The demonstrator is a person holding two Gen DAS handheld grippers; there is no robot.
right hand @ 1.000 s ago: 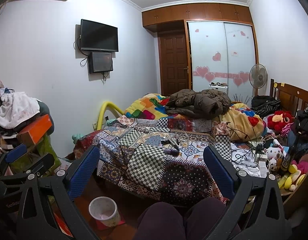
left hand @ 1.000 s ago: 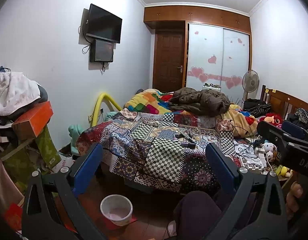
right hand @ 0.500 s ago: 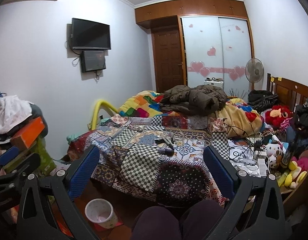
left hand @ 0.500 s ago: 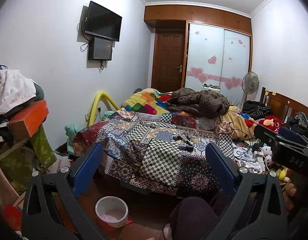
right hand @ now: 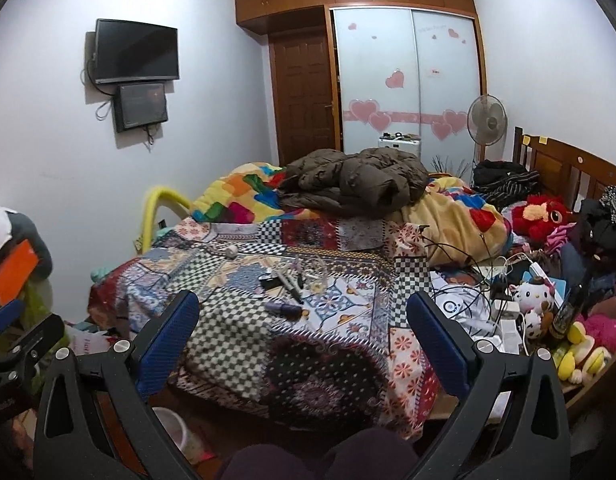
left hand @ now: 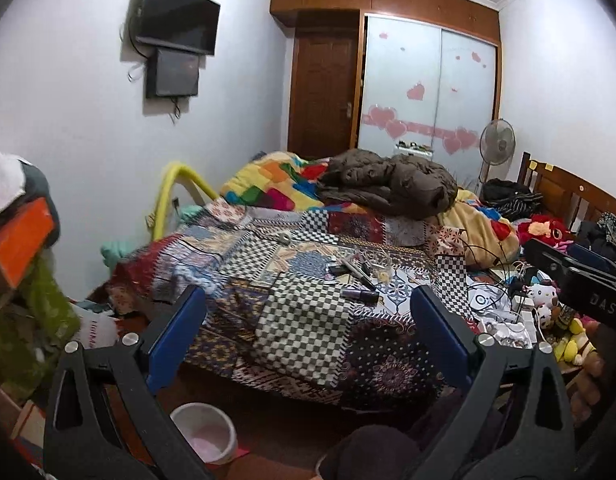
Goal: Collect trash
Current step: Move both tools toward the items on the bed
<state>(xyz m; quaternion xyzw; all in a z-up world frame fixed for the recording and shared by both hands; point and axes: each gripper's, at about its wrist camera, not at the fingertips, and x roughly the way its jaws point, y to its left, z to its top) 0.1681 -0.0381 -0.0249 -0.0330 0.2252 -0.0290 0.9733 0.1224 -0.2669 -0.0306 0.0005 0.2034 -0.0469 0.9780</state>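
Both my grippers are up in front of me with nothing in them. Left gripper (left hand: 308,328): blue pads spread wide, empty. Right gripper (right hand: 304,332): same, pads wide apart, nothing between them. In the left wrist view the right gripper shows as a black bar at the right edge; in the right wrist view the left one sits at the lower left edge. They are well apart, neither touching anything.

Past the pads is the bed with the patchwork blanket (right hand: 236,332). A loose cluster of small items (right hand: 292,280) lies mid-blanket: dark pen-like sticks, a purple tube (right hand: 286,309) a little nearer me, something clear and crinkly, a small pale lump further back. Too small to tell which bits are actual trash. All of it is well beyond my fingertips.

The white bin (left hand: 202,432) stands on the floor just below the bed edge, near my left gripper. Its inside shows pinkish, and I cannot tell whether anything is in it.

Progress call: looks like the very start. Nothing gripped, blanket clutter untouched, bin likely empty. Left to do: reach into the cluster, pinch each scrap, carry it down to the bin, repeat. The cable tangle and toys (right hand: 532,304) on the right side are probably not trash.

My dark-clad knees (right hand: 320,460) fill the bottom edge.
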